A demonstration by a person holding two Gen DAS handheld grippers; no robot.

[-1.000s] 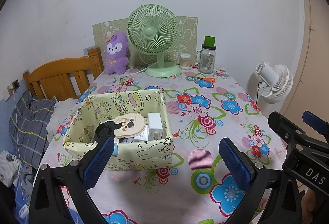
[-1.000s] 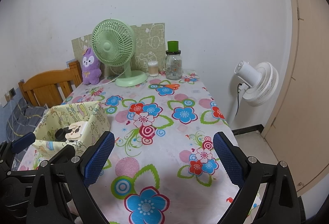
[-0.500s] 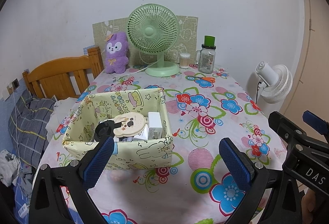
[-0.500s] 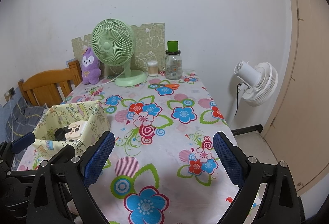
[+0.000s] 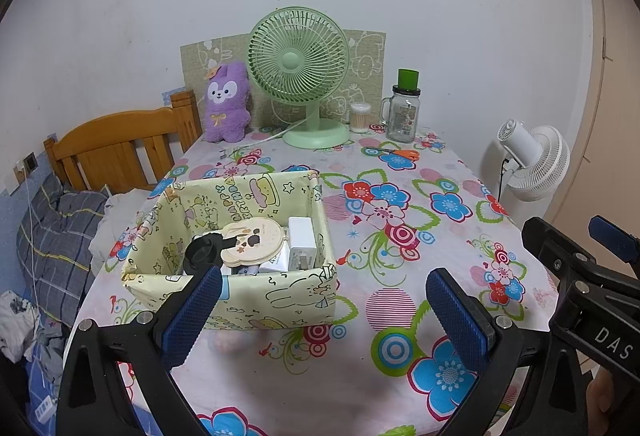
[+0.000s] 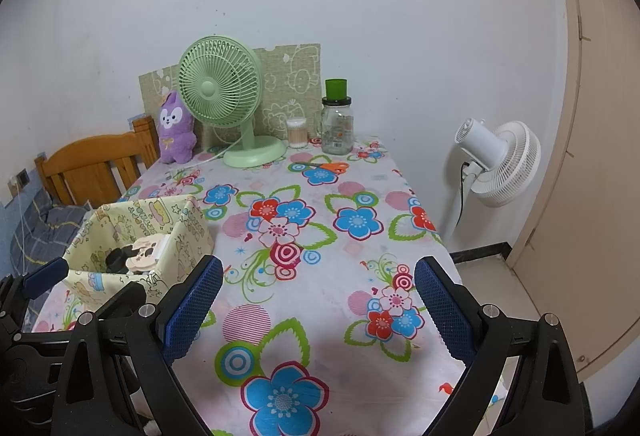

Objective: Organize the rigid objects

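Both spread wide, left gripper and right gripper empty; reach far for scissors, pinch handles, carry to box.

My left gripper's pad hides part of the box front; items under the round case are buried, unreadable.

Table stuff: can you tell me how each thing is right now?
Left gripper: open, empty.
Right gripper: open, empty.
Yellow box: open top, holding items.
Green fan: upright; spinning or not, cannot tell.
Glass jar: upright, lid on.
Orange scissors: lying flat.
Purple plush: upright.
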